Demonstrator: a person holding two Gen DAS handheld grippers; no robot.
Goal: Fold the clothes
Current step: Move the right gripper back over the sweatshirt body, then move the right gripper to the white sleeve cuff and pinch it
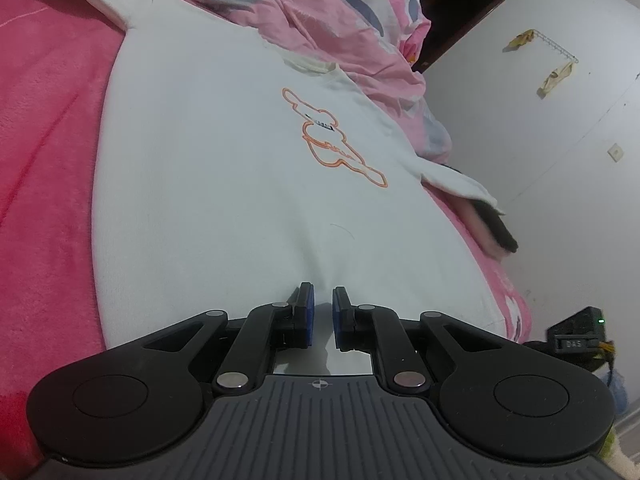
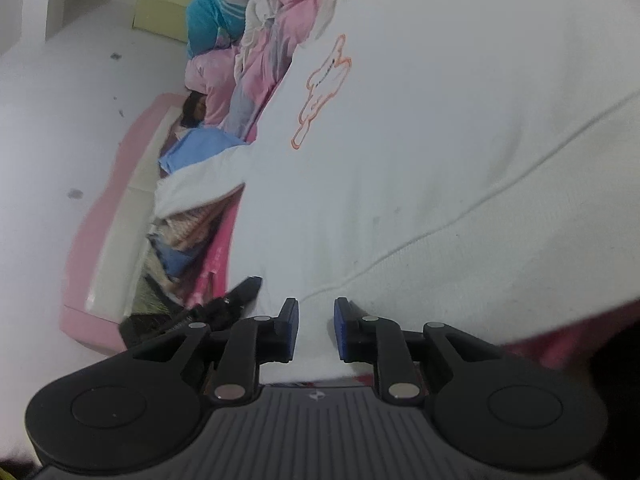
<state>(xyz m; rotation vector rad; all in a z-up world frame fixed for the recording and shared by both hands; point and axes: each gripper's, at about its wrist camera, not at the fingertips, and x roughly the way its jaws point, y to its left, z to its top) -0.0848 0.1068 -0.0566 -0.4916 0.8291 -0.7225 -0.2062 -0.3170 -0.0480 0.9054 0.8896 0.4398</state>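
Note:
A white sweatshirt (image 1: 224, 152) with an orange outline bear print (image 1: 328, 136) lies spread flat on a pink bed. My left gripper (image 1: 322, 300) sits at the shirt's near hem, its blue pads a small gap apart with white cloth between them. In the right wrist view the same sweatshirt (image 2: 420, 152) fills the frame, its hem band running across. My right gripper (image 2: 316, 312) is at the hem edge, its jaws slightly apart with white cloth between them. Whether either grips the cloth is unclear.
A rumpled pink and grey duvet (image 1: 320, 12) lies beyond the shirt. The pink bed cover (image 1: 48, 152) extends left. A black device (image 1: 580, 332) sits on the floor at the right. A pile of clothes (image 2: 188, 240) and a pink bed frame (image 2: 104, 216) lie to the right gripper's left.

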